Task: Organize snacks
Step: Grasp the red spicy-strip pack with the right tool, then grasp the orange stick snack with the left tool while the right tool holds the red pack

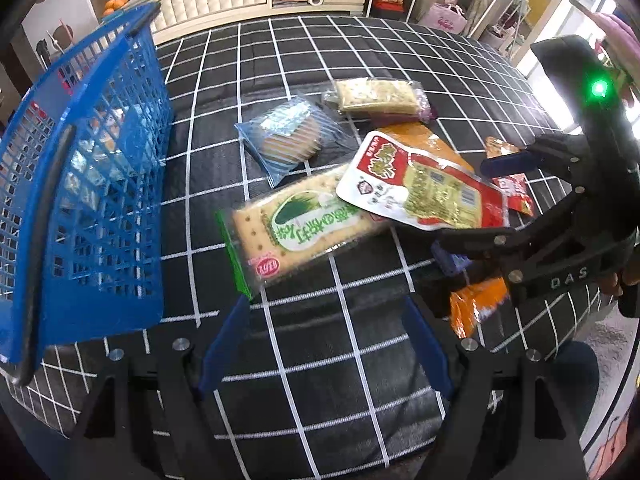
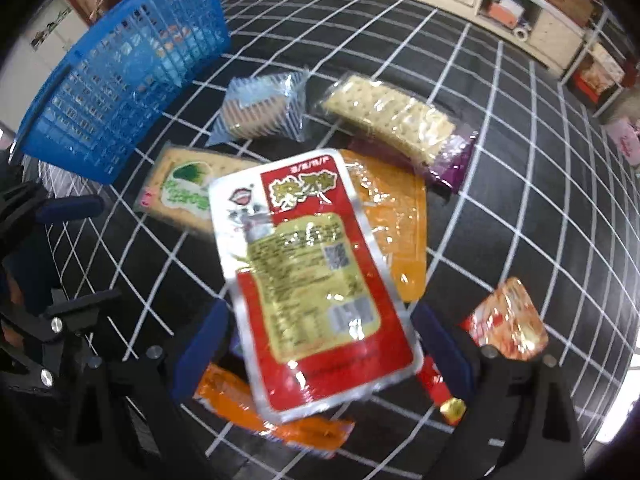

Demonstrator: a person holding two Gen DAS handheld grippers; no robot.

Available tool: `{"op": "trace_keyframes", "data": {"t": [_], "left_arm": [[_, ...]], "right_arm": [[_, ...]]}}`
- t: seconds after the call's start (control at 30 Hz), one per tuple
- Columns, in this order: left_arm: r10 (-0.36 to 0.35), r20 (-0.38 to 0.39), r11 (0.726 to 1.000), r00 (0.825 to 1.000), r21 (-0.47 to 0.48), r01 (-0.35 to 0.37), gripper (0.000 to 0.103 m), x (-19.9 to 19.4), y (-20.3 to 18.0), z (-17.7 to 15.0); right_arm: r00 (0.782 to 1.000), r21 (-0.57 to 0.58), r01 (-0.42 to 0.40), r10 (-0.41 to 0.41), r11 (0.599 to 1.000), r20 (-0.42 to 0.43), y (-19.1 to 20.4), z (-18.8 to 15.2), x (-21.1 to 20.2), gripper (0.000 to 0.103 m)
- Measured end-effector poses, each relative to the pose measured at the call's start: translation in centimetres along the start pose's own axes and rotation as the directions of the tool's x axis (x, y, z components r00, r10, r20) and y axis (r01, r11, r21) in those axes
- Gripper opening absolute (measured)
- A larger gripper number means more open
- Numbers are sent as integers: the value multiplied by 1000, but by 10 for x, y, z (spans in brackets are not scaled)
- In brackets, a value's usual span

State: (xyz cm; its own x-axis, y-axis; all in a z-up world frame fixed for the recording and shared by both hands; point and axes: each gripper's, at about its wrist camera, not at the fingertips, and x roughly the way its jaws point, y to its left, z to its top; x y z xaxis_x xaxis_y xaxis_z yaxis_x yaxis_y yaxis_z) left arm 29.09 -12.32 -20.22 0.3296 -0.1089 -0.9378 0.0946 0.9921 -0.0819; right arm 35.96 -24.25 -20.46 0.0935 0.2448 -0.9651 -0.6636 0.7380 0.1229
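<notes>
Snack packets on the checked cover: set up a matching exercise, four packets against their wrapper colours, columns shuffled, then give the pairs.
Things:
1. Long cracker pack with leaf picture
2. Wide pouch lying on top of the pile
3. Square biscuit pack nearest the basket
4. Cracker pack farthest back

Colours:
A. clear with a purple end
B. green and white
C. pale blue and clear
D. red, white and yellow

Pairs: 1-B, 2-D, 3-C, 4-A
</notes>
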Motion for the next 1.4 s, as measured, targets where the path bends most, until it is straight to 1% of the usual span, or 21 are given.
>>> {"op": "trace_keyframes", "data": {"t": [0.1, 0.2, 0.3, 0.43, 0.5, 0.6, 0.67, 0.7, 0.77, 0.8, 0.87, 0.93, 1.03, 1.1, 1.2, 1.23, 1.27, 1.3, 1.33, 1.37, 1.4], "left_arm": [[-2, -11, 1000, 1000, -9, 2, 77, 9, 2, 4], [-10, -16, 1000, 1000, -23, 9, 77, 16, 3, 7], [-27, -16, 999, 1000, -31, 26, 77, 22, 3, 10], [-35, -14, 999, 999, -27, 35, 77, 26, 3, 12], [-35, -16, 999, 999, -31, 35, 77, 27, 4, 12], [-43, -18, 998, 999, -45, 42, 77, 29, 9, 11], [-44, -21, 997, 999, -56, 43, 77, 30, 13, 9], [-46, -22, 997, 999, -61, 44, 77, 30, 14, 8], [-48, -21, 997, 999, -69, 47, 77, 30, 15, 7], [-50, -19, 996, 999, -71, 49, 77, 29, 16, 7], [-53, -13, 996, 999, -69, 51, 77, 25, 18, 4], [-55, -8, 996, 998, -68, 54, 77, 22, 19, 3], [-58, -4, 995, 998, -80, 57, 77, 20, 22, 2], [-65, 0, 994, 998, -88, 64, 77, 16, 24, 1], [-59, 8, 995, 998, -80, 59, 77, 7, 24, -3], [-56, 12, 995, 998, -77, 57, 77, 5, 24, -4], [-57, 14, 996, 998, -75, 57, 77, 2, 24, -5], [-55, 15, 996, 998, -74, 56, 77, 0, 23, -5], [-51, 17, 996, 999, -74, 52, 77, -2, 22, -7], [-49, 21, 996, 999, -73, 50, 77, -6, 22, -10], [-48, 22, 996, 999, -72, 49, 77, -11, 23, -14]], "right_arm": [[1000, -110, -17, 17, 994, -3, 5, 4, 2, 97], [1000, -142, -8, 5, 990, -20, 2, 10, 8, 97], [999, -148, -32, 28, 989, -30, -2, 17, 12, 97], [997, -203, -63, 52, 977, -57, 1, 23, 17, 97], [997, -223, -50, 37, 974, -65, 6, 25, 21, 97], [998, -220, -32, 19, 975, -60, 11, 27, 22, 97], [998, -226, -8, -6, 974, -58, 20, 27, 23, 97], [998, -244, 17, -32, 970, -59, 29, 28, 25, 96], [997, -275, 41, -56, 961, -47, 37, 24, 29, 87], [998, -283, 51, -60, 958, -24, 46, 20, 26, 79], [1000, -258, 16, -18, 966, -6, 45, 20, 21, 72], [1000, -213, -5, 6, 977, 4, 41, 21, 17, 61], [999, -165, -30, 34, 986, 19, 35, 20, 15, 56], [999, -177, -14, 20, 984, 28, 37, 19, 15, 54], [999, -210, 9, 1, 978, 46, 51, 15, 16, 41], [999, -210, 20, -10, 977, 49, 56, 15, 16, 42], [998, -197, 35, -24, 980, 55, 61, 15, 17, 46], [996, -179, 76, -68, 981, 51, 65, 15, 20, 54], [995, -198, 99, -95, 975, 30, 68, 14, 25, 57], [993, -213, 120, -112, 970, 46, 73, 11, 24, 57], [994, -189, 109, -103, 976, 43, 71, 12, 23, 56]]}}
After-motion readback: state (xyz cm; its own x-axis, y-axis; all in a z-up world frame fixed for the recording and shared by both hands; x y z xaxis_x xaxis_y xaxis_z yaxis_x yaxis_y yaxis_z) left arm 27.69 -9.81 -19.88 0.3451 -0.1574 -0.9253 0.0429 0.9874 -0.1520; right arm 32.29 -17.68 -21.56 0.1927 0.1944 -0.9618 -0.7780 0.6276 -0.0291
